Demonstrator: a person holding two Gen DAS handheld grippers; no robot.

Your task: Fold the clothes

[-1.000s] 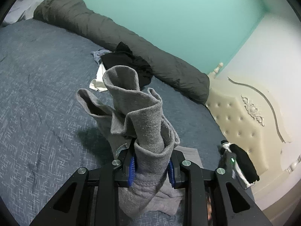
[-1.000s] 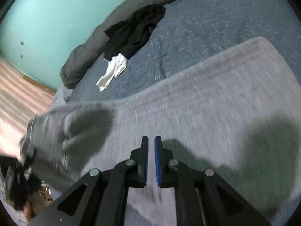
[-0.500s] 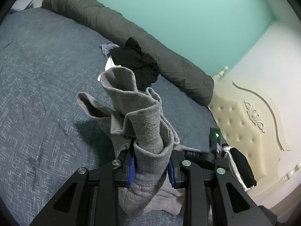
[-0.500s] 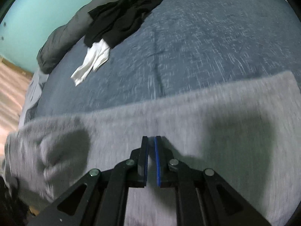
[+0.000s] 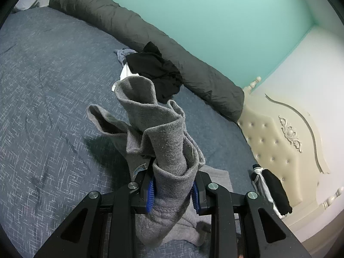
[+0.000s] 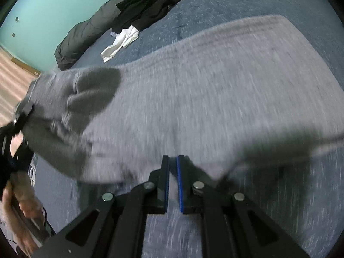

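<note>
Now left fingers [image 5: 151, 190] pinch the bunched grey garment [image 5: 165, 150]; right fingers [image 6: 165, 185] nearly shut at its edge.

— On the bed [image 5: 43, 99]? A sweatshirt [image 6: 204, 99], spread flat, one bunched end raised between the fingers of the left gripper [image 5: 173, 190].

— Behind it? A pile of dark clothes [image 5: 154, 68] atop a light garment [image 6: 120, 43], touching a rolled duvet [image 5: 137, 36] along the wall [image 5: 225, 17].

— To the right? Headboard [image 5: 279, 133], with folded clothes [image 5: 271, 189] just before it. Right gripper [image 6: 173, 180] over the sweatshirt's near edge.
</note>
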